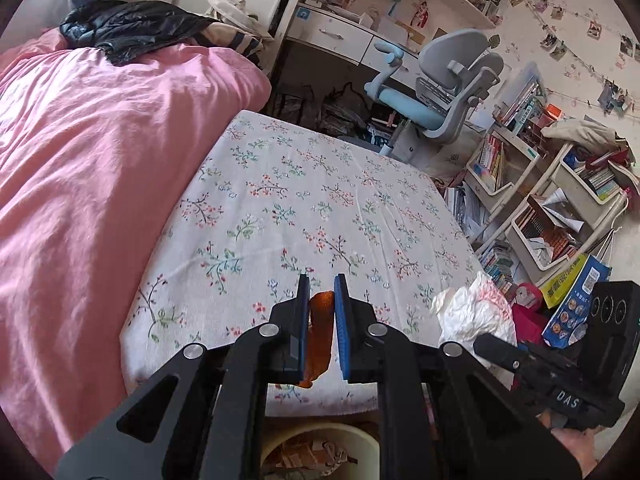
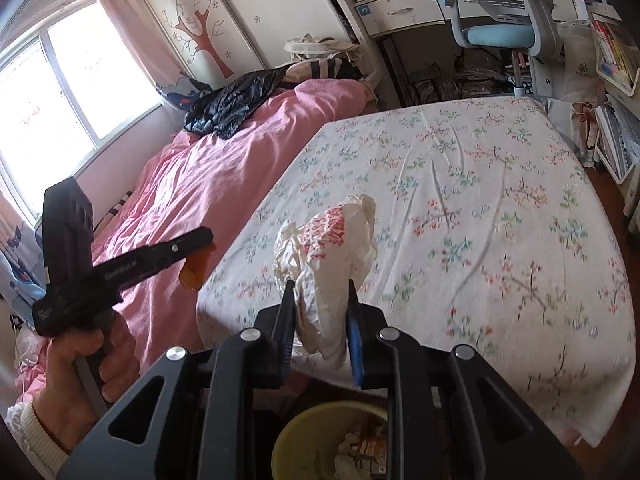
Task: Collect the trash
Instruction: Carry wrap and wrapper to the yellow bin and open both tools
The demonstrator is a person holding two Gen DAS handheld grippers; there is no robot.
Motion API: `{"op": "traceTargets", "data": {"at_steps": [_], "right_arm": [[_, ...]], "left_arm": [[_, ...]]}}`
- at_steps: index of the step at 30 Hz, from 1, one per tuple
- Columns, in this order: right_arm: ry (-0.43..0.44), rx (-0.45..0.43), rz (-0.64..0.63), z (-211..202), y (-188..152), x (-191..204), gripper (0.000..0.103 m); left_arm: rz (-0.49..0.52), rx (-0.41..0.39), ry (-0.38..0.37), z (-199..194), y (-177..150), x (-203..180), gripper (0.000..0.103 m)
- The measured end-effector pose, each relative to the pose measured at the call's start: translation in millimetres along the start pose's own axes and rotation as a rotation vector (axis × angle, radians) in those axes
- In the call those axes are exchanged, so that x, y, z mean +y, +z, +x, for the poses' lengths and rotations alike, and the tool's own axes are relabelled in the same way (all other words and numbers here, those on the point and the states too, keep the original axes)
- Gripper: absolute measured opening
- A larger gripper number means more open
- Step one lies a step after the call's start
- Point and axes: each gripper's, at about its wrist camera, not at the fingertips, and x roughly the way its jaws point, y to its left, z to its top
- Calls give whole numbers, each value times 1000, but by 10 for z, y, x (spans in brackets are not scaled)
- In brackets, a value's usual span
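Note:
My left gripper is shut on an orange-brown wrapper, held above the near edge of the bed; the wrapper also shows in the right wrist view hanging from the left gripper. My right gripper is shut on a crumpled white plastic bag with red print, also seen in the left wrist view. A yellowish trash bin with scraps inside sits below both grippers; its rim also shows in the left wrist view.
The bed has a floral sheet and a pink duvet with a black jacket on it. A blue-grey desk chair, white desk and crowded book racks stand beyond. Bags and clutter lie on the floor at right.

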Motion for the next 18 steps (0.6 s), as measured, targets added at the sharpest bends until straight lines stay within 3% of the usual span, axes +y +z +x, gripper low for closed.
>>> {"op": "traceTargets", "data": {"at_steps": [7, 14, 18], "right_arm": [[-30, 70, 1, -91, -491, 71, 24], [-67, 240, -47, 72, -1012, 251, 26], [-105, 342, -30, 155, -1272, 237, 45]], "left_arm": [[6, 9, 3, -186, -264, -41, 12], [48, 47, 0, -284, -618, -183, 12], [60, 94, 8, -286, -871, -236, 12]]}}
